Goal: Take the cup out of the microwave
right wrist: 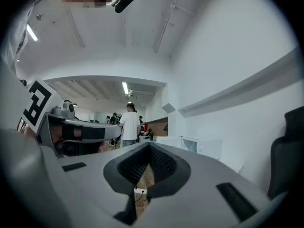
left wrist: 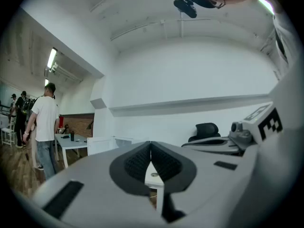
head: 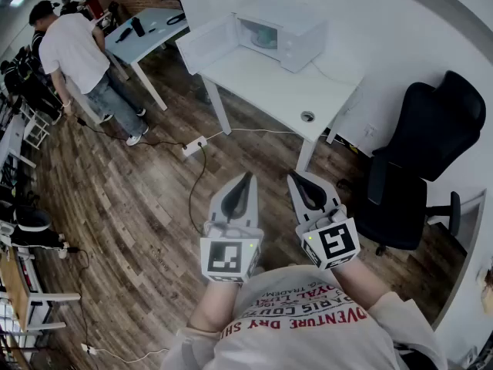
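Head view, items as they stand. Left gripper (head: 246, 179): held level over the wood floor (head: 131, 206), jaws pressed together with nothing between them; in the left gripper view its ribbed pads (left wrist: 137, 161) meet at the tip. Right gripper (head: 296, 179): just beside the left one, also level, jaws likewise pressed together and empty; the right gripper view shows its pads (right wrist: 164, 164) meeting at the tip, with only floor visible through the gap lower down. Both point towards the white table (head: 269, 83) and are well apart from it. Microwave (head: 281, 33): white, at the far end of the table against the wall, its door (head: 206, 43) swung open to the left. Cup (head: 264, 35): pale green, inside the microwave's open cavity, touched by neither gripper. Cable hole (head: 307, 116): round, set in the tabletop near its near edge. Office chair (head: 427, 145): black, on the floor beside the table's right end, by the wall. Power strip (head: 193, 146): white, on the floor just off the table's near left leg, with a dark cable trailing from it. Second table (head: 146, 33): pale, farther back on the left, with small dark objects on top. Person (head: 73, 48): in a white T-shirt and jeans, standing beside that second table, back turned.
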